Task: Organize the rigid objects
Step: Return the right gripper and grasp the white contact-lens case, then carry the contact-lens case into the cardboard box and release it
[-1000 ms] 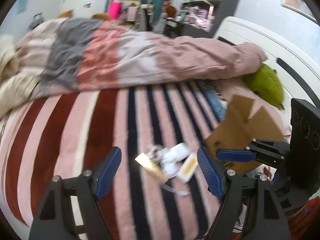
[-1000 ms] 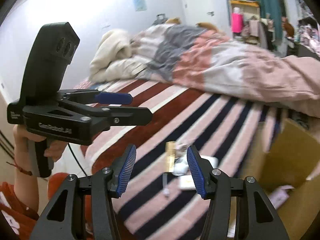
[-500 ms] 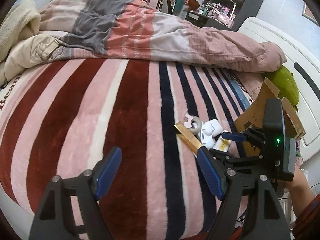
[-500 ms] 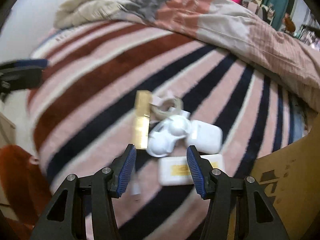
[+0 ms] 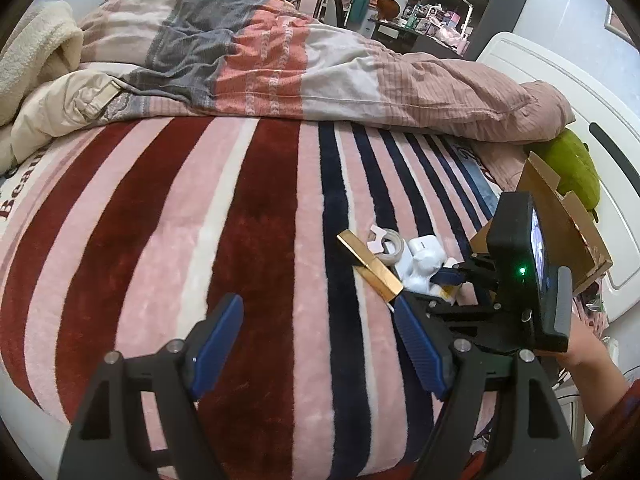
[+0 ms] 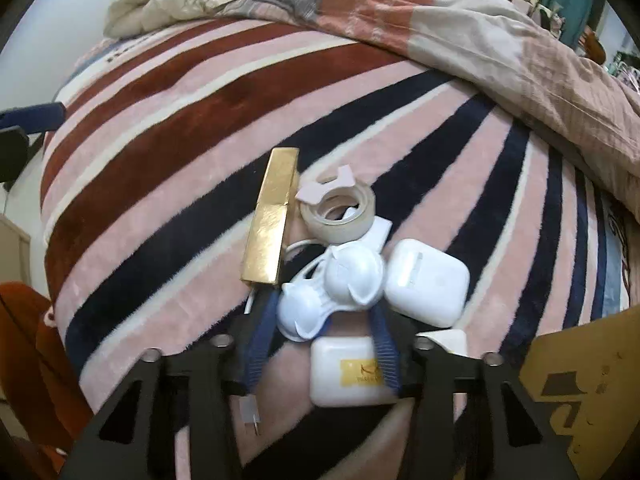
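A small pile lies on the striped blanket (image 6: 168,184): a gold bar-shaped box (image 6: 271,218), a tape roll (image 6: 338,216), a white two-domed plastic piece (image 6: 330,290), a white earbud-style case (image 6: 428,282) and a flat white box with a yellow label (image 6: 348,376). My right gripper (image 6: 322,340) is open, its fingers down on either side of the domed piece and the flat white box. In the left wrist view the pile (image 5: 400,256) lies ahead right, the right gripper (image 5: 452,280) at it. My left gripper (image 5: 320,344) is open and empty above the blanket.
An open cardboard box (image 5: 560,236) stands right of the pile; its flap shows in the right wrist view (image 6: 580,392). A bunched duvet (image 5: 280,64) lies across the far side of the bed. A green plush (image 5: 576,168) and white headboard (image 5: 560,92) are at the right. A white cable (image 6: 250,404) lies under the gripper.
My right gripper has moved forward and down onto the pile, its fingers now around the domed piece. My left gripper has stayed open, with the view shifting slightly.
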`<state>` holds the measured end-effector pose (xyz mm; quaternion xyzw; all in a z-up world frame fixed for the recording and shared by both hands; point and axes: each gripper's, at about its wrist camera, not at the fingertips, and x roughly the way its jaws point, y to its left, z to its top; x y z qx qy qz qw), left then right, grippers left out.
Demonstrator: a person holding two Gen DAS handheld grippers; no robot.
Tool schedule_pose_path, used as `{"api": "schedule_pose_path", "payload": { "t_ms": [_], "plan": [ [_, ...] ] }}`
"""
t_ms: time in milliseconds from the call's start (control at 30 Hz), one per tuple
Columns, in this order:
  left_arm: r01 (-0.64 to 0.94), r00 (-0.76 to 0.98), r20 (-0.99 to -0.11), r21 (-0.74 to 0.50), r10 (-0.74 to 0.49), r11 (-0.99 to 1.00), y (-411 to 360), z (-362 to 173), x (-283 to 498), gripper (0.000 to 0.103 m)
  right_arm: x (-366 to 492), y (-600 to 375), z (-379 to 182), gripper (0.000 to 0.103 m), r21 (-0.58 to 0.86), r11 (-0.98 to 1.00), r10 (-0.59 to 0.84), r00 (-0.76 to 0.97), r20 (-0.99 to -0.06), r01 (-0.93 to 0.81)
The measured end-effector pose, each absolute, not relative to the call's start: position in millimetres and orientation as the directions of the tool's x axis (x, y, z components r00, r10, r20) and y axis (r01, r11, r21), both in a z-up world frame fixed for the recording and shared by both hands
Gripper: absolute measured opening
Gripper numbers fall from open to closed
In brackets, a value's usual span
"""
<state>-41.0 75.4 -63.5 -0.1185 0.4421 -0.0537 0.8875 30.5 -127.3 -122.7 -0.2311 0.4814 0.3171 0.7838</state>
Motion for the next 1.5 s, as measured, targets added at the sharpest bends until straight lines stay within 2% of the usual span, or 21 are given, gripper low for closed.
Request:
{"api": "schedule_pose_path", "payload": {
  "t_ms": [33, 67, 333, 633, 700, 767, 800, 867, 900, 1167, 1500],
  "plan": [
    [-0.012, 0.603, -0.773, -0.258, -0.199, 0.966, 76.1, -63.5, -41.4, 0.075, 29.7, -126.9, -122.1, 0.023, -0.074, 0.695, 0.265, 0.350, -0.898, -0.715],
    [-0.013, 0.603, -0.772, -0.260, -0.200, 0.966, 76.5, -63.1, -41.9, 0.075, 28.8, -127.5, -121.1, 0.020, -0.088, 0.696, 0.258, 0.363, -0.895, -0.713],
    [0.036, 0.613, -0.752, -0.281, -0.243, 0.959, 62.4, -45.9, -40.9, 0.075, 12.6, -139.5, -90.8, 0.020, -0.010, 0.685, 0.361, 0.351, -0.864, -0.729],
    [0.274, 0.603, -0.678, -0.320, -0.421, 0.907, -8.4, 10.6, -18.9, 0.074, -15.4, -165.5, -10.9, 0.020, 0.142, 0.588, 0.588, 0.300, -0.751, -0.796],
    [0.340, 0.591, -0.657, -0.323, -0.468, 0.883, -31.8, 23.9, -12.5, 0.066, -18.5, -175.5, 3.2, 0.020, 0.149, 0.578, 0.609, 0.303, -0.733, -0.802],
    [0.377, 0.573, -0.654, -0.325, -0.494, 0.867, -52.4, 32.6, -5.6, 0.053, -20.8, -190.9, 16.7, 0.020, 0.155, 0.570, 0.633, 0.311, -0.709, -0.807],
    [0.396, 0.562, -0.653, -0.326, -0.508, 0.858, -64.8, 36.7, -0.6, 0.051, -21.0, -198.9, 22.2, 0.020, 0.156, 0.569, 0.641, 0.317, -0.698, -0.807],
    [0.440, 0.533, -0.647, -0.339, -0.546, 0.832, -85.7, 41.7, 6.7, 0.034, -21.0, -219.4, 32.5, 0.020, 0.160, 0.579, 0.654, 0.339, -0.677, -0.799],
    [0.462, 0.516, -0.645, -0.345, -0.564, 0.817, -96.7, 43.9, 11.2, 0.031, -19.4, -227.6, 34.9, 0.020, 0.164, 0.584, 0.657, 0.345, -0.670, -0.795],
    [0.552, 0.418, -0.681, -0.335, -0.602, 0.763, -187.4, 48.8, 48.1, 0.031, 0.6, -319.1, 37.7, 0.020, 0.215, 0.681, 0.638, 0.425, -0.642, -0.700],
    [0.549, 0.298, -0.753, -0.367, -0.586, 0.751, -235.6, 20.3, 83.9, 0.031, 25.8, -368.4, 13.0, 0.021, 0.279, 0.756, 0.585, 0.419, -0.694, -0.593]
  ]
}}
